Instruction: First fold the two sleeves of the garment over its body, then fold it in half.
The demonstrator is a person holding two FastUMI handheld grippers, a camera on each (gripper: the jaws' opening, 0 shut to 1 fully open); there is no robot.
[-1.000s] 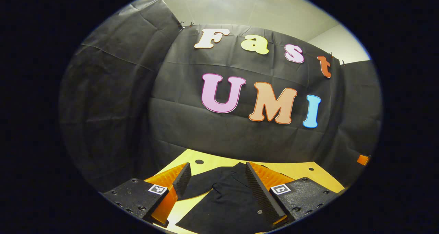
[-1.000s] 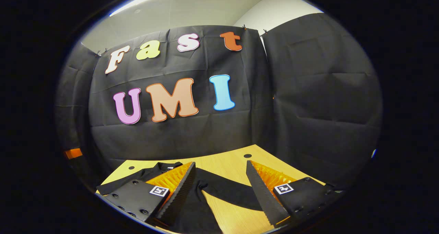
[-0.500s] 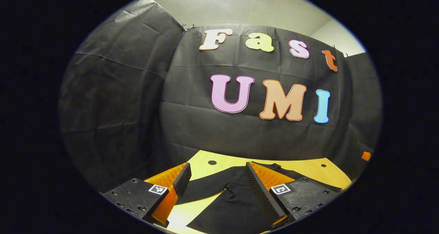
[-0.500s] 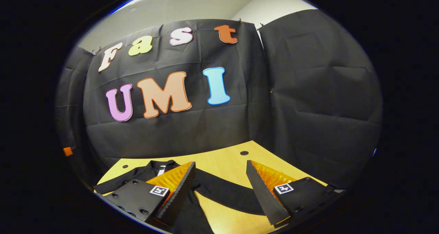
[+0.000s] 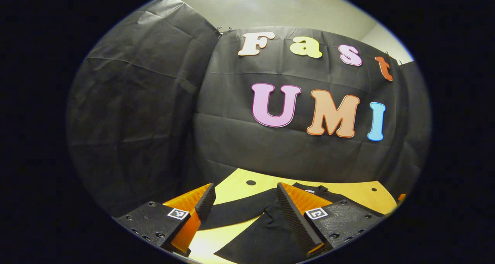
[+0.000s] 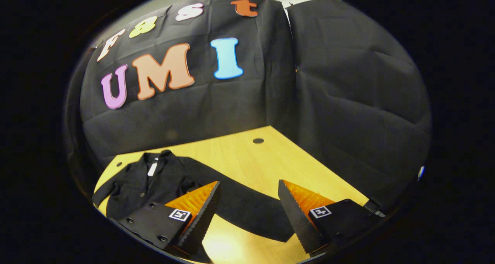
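Observation:
A black long-sleeved garment (image 6: 143, 180) lies flat on the yellow wooden table (image 6: 247, 159), collar toward the back wall. One sleeve (image 6: 247, 213) stretches out to the right across the table, passing between the fingers of my right gripper (image 6: 245, 206), which is open above it. In the left gripper view the other sleeve (image 5: 239, 208) runs out to the left and the garment's body (image 5: 263, 237) lies under my left gripper (image 5: 243, 202), which is open with nothing held.
The table (image 5: 348, 192) has small round holes (image 6: 258, 140) near its back corners. Black cloth walls close off the back and both sides. Bare wood lies to the right of the garment.
The right gripper has tilted down and pulled back, so more of the table and the whole garment show. The left gripper has turned slightly to the left. Both stayed open.

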